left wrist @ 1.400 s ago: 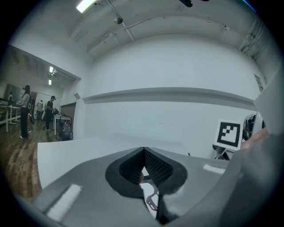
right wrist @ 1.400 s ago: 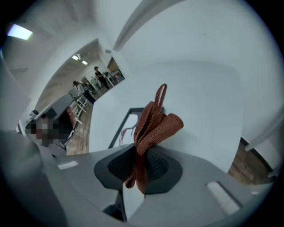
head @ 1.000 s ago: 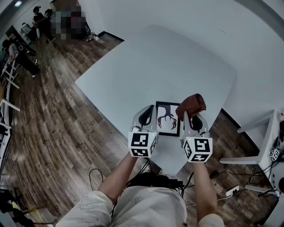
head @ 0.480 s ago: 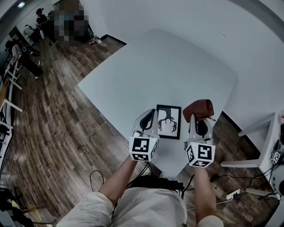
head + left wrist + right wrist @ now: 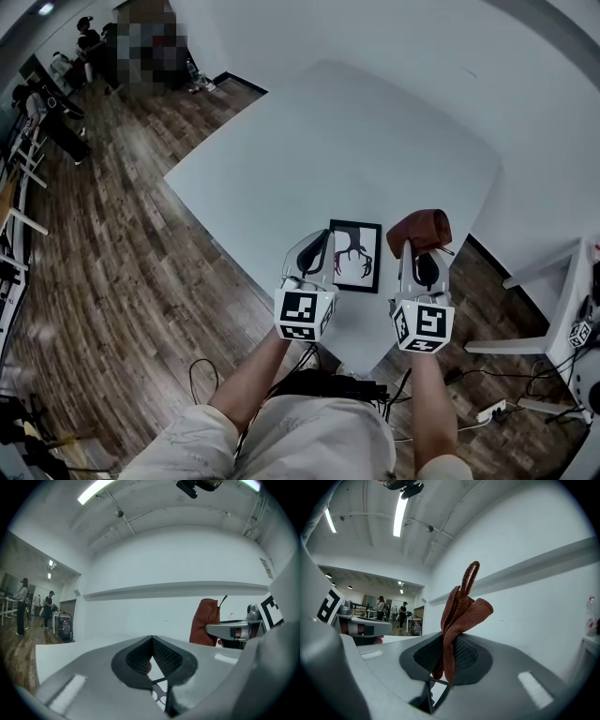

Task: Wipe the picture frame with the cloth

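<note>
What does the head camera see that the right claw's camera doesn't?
Only the head view shows the picture frame lying flat on the white table, and the wood floor. Only the right gripper view shows the ceiling light strip overhead. Both show the rust-brown cloth pinched in the right claw, with the left claw beside it.

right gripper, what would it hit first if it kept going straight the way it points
Probably nothing near: the right gripper, fingers shut on the cloth, aims across open space at the white wall, though how far is unclear. The picture frame lies off to its left.
</note>
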{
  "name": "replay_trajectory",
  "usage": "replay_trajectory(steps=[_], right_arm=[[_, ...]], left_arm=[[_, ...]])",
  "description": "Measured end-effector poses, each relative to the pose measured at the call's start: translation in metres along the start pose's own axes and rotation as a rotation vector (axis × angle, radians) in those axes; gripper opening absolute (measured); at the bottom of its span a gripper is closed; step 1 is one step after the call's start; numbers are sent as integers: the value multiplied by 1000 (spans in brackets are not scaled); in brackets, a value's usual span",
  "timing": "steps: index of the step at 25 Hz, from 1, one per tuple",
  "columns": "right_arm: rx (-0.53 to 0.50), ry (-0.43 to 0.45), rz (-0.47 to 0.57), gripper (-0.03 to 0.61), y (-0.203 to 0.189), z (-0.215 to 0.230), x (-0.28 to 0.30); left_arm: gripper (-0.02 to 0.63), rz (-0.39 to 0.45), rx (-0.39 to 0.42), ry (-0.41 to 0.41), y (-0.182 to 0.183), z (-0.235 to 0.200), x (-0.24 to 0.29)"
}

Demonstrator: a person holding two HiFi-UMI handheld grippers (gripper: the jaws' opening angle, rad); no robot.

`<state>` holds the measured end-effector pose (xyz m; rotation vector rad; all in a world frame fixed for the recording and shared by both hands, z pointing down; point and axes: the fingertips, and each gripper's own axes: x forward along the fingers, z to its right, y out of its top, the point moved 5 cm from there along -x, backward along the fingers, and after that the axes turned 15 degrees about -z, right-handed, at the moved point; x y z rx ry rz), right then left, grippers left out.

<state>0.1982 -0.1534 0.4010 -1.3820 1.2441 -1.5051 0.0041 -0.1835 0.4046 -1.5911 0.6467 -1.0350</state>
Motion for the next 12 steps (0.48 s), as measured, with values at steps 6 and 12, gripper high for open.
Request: replay_trajectory(steps=[6, 12], right_arm=[[-12, 6, 3, 75, -1, -1, -2], [-8, 3, 3, 75, 1, 0, -1]], left_arm=[[0, 10, 2, 1, 1, 3, -1], [0, 21, 9, -4, 7, 4, -3]])
